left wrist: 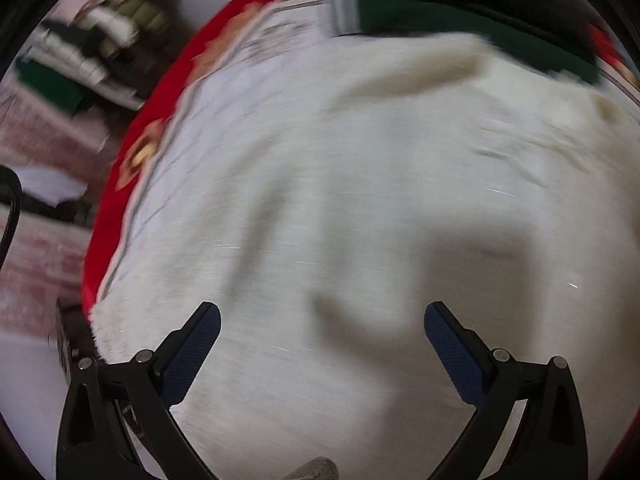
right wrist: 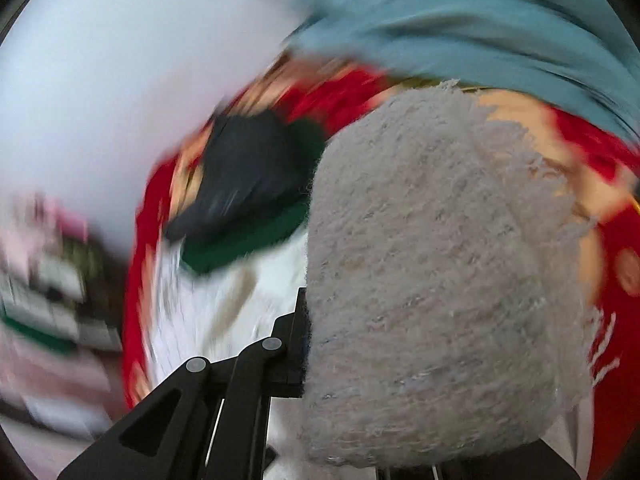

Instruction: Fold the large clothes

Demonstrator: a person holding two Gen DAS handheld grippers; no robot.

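Observation:
A large white fleecy garment (left wrist: 360, 180) lies spread over a red flowered bedspread (left wrist: 120, 200). In the blurred left wrist view, my left gripper (left wrist: 323, 308) hangs open just above it, with nothing between its blue pads. In the right wrist view, my right gripper (right wrist: 306, 304) is shut on a fold of the same white garment (right wrist: 440, 260). The lifted cloth drapes over the gripper's right finger and hides it. Only the black left finger (right wrist: 298, 340) shows.
A dark green garment (left wrist: 440, 16) with a navy piece (right wrist: 248, 172) on it lies at the far side of the bed. Stacked folded clothes (left wrist: 88, 56) sit off the bed's left side. A teal cloth (right wrist: 460, 20) fills the top of the right wrist view.

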